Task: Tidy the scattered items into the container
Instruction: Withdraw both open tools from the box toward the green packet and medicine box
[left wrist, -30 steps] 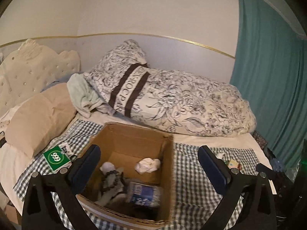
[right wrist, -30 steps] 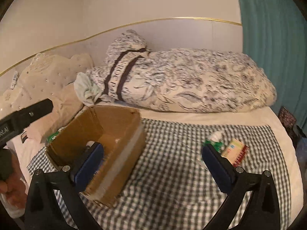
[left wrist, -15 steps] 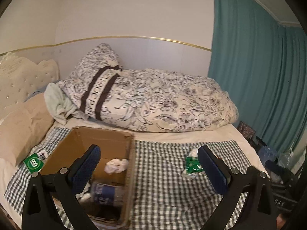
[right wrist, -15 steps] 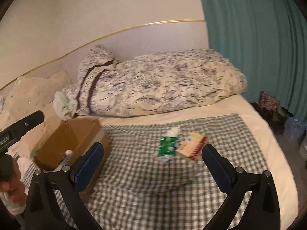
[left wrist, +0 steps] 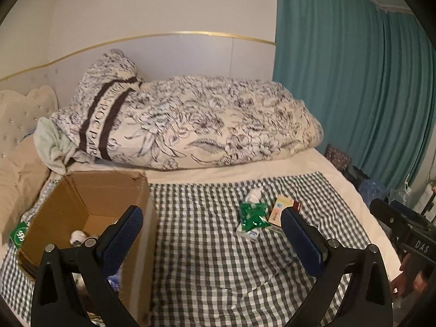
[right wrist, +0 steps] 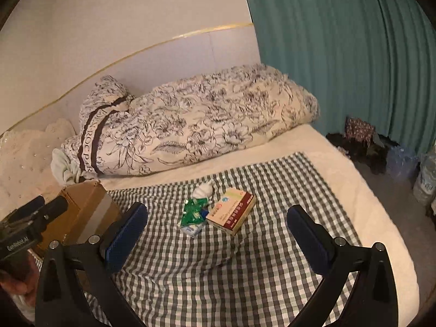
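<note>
Both the left gripper and right gripper hang with jaws spread wide, holding nothing. The green packet, crumpled tissue and medicine box lie together on the checked cloth, right of the cardboard box. Only the left view shows inside the box.

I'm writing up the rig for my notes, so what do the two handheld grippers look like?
Both the left gripper and the right gripper have black Y-shaped frames with silver screws and flat blue textured pads. White lettering marks each black body. No sleeves or cables show.
</note>
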Demonstrator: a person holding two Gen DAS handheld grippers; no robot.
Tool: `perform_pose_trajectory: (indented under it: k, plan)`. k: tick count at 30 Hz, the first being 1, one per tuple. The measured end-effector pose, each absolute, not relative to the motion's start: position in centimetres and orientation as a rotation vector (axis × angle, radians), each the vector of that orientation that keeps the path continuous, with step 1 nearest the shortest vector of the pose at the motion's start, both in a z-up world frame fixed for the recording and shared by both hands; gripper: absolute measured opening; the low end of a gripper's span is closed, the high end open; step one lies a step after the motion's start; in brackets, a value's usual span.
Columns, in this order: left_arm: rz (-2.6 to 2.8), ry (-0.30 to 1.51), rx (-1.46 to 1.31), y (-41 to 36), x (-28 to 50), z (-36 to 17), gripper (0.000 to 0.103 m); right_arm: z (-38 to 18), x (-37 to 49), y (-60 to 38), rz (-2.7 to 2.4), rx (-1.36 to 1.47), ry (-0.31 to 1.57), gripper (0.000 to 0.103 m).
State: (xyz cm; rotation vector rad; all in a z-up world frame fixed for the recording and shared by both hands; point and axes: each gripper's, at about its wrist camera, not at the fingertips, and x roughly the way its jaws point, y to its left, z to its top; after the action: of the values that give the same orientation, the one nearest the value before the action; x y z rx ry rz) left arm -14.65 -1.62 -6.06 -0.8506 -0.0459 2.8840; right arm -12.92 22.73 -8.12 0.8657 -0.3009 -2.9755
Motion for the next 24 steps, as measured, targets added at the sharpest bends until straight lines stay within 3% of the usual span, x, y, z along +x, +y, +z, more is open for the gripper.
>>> perform_pose_trajectory:
  k: [5,13,24]
  plan:
    - [2.849,-0.031,-0.901,-0.4,-16.6,-8.2,0.103,-9.8,-14.4,23.4,-2.966,0.932,-0.316,0.103]
    - [2.787,0.027,-0.993,2.3,-20.3,-12.5,0.103,-13.5,-17.7,23.6,-2.970,1.051,-0.173,0.103]
    - [2.687,0.064,-1.100,6.2,-25.4,-17.7,0.103,-19.2,-22.3,24.7,-2.896,1.199,-0.178,0.103]
